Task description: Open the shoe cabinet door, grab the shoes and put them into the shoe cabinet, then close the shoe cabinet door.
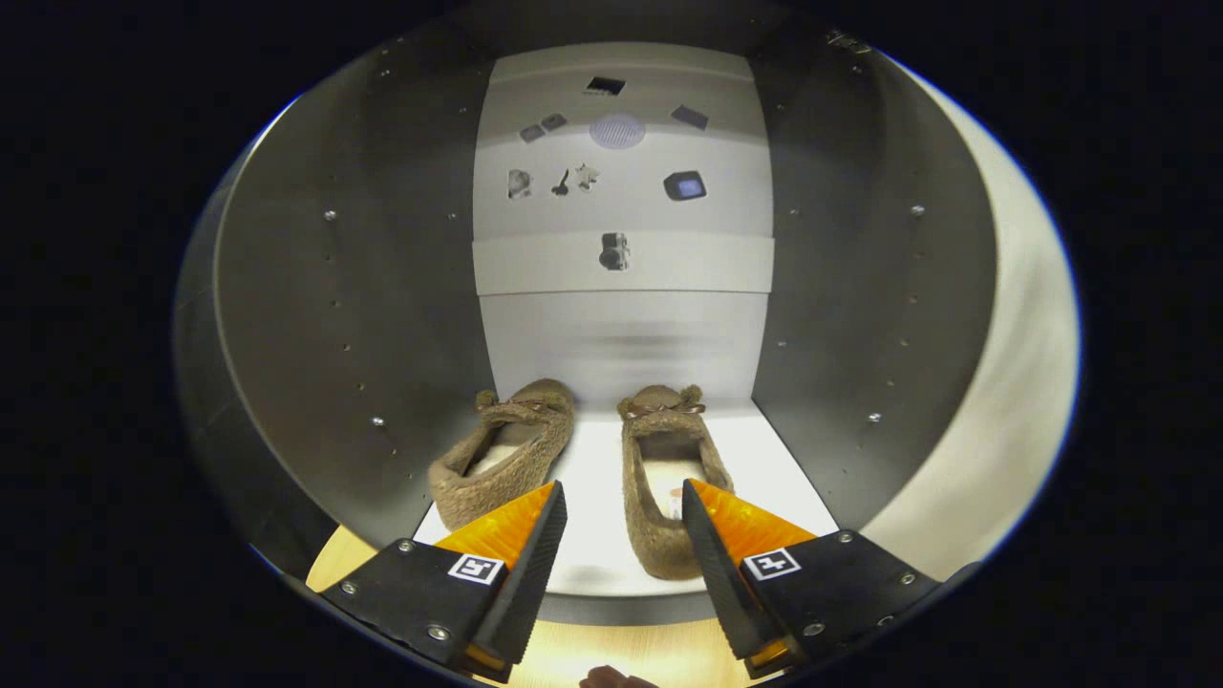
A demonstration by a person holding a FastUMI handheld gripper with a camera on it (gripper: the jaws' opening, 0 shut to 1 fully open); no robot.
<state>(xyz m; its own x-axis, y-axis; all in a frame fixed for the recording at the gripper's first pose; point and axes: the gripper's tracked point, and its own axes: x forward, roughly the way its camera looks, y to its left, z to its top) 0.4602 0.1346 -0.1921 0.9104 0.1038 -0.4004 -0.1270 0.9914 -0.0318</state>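
Looking into the open shoe cabinet (315, 315), I see both shoes (506, 449) side by side on its shelf. My tool (621, 511) gapes empty before them, perhaps brushing the right shoe (659, 478). I should back straight out, then swing the door shut.
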